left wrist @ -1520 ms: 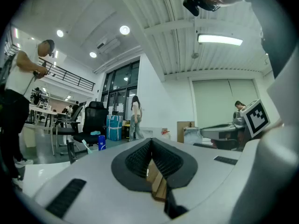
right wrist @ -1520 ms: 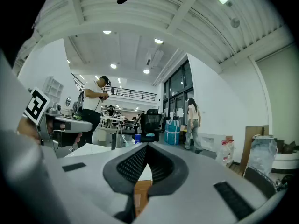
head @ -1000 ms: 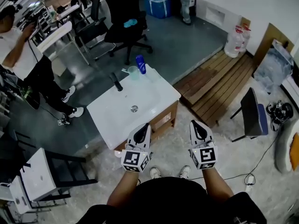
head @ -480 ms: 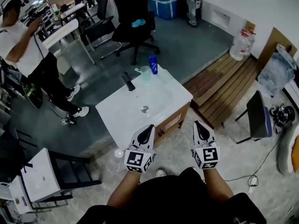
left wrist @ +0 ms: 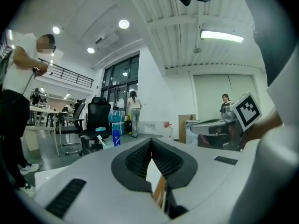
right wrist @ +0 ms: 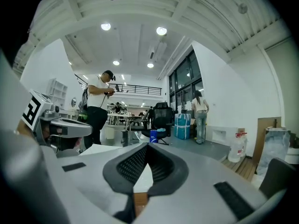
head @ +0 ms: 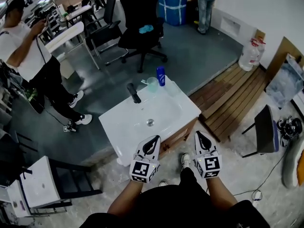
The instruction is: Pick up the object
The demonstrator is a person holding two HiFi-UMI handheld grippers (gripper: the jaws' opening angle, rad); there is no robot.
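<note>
A white sink cabinet (head: 123,122) stands just ahead, with a black faucet (head: 134,93) at its back edge. Next to the faucet stand a clear cup (head: 152,84) holding a toothbrush and a blue bottle (head: 161,76). My left gripper (head: 153,139) hovers over the cabinet's near edge, shut and empty. To its right my right gripper (head: 199,134) hangs beyond the cabinet's corner, also shut with nothing in it. In the left gripper view the left gripper (left wrist: 150,140) points toward the blue bottle (left wrist: 116,137) far off. The right gripper (right wrist: 149,146) in its own view shows its jaw tips meeting.
A black office chair (head: 140,32) stands behind the sink. A person in a white shirt (head: 28,56) is at the far left. A wooden platform (head: 228,94) with a water jug (head: 250,55) lies to the right, a dark chair (head: 266,129) beside it. A white stand (head: 38,184) sits lower left.
The sink cabinet has come nearer and more central in the head view as the person stepped toward it. Both grippers stay shut and keep side by side.
</note>
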